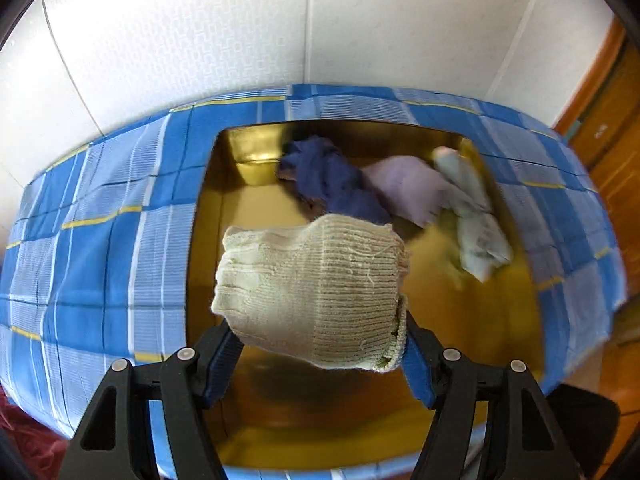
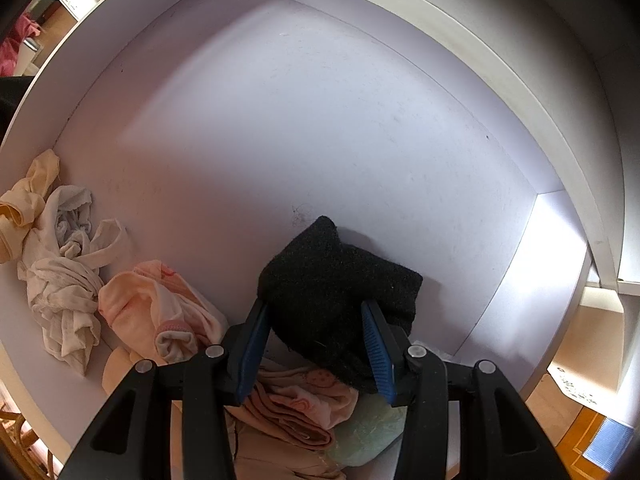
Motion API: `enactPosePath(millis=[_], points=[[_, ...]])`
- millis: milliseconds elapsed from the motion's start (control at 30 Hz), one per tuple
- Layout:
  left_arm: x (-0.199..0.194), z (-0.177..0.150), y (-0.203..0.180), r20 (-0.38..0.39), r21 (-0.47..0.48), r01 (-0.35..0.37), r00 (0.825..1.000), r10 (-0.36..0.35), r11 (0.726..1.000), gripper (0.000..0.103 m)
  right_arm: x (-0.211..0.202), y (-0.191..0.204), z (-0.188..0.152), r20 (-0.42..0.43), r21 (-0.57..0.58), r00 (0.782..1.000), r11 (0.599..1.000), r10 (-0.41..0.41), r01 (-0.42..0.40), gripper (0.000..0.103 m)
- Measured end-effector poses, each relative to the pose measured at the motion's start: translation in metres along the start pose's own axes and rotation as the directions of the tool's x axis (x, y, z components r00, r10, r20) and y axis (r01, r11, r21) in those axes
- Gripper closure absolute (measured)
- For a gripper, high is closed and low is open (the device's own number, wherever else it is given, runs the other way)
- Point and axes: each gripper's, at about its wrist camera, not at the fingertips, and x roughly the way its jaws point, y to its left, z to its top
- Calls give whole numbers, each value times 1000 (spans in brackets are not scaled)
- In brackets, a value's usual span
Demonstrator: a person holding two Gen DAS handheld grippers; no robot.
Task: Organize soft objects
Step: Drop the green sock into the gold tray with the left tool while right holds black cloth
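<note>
My left gripper (image 1: 320, 340) is shut on a cream knitted glove (image 1: 312, 292), bunched between its blue pads and held above a gold box (image 1: 224, 208). In the box's far part lie a dark blue cloth (image 1: 332, 180), a lilac cloth (image 1: 408, 188) and a pale green-white sock (image 1: 476, 224). My right gripper (image 2: 316, 320) points down into a white drawer (image 2: 320, 128) and is shut on a black fuzzy sock (image 2: 340, 288). Pink and peach garments (image 2: 160, 312) lie beside and under that gripper, and a heap of cream cloths (image 2: 60, 264) sits at the drawer's left.
The gold box stands on a blue checked cloth (image 1: 100, 240) against a white wall (image 1: 200, 40). Wooden floor and furniture (image 1: 608, 128) show at the right. A pale green soft item (image 2: 368, 432) lies under the right gripper. The drawer's far and right floor is bare.
</note>
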Motion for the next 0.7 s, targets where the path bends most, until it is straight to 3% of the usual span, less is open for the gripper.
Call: enactPosePath(millis=[400, 700], points=[[64, 34, 29, -44, -96, -46, 998, 42, 994, 32, 0, -14, -5, 9, 11, 1000, 1000, 12, -12, 56], [81, 46, 16, -10, -12, -100, 995, 100, 995, 32, -1, -20, -5, 13, 27, 1000, 999, 22, -23, 56]])
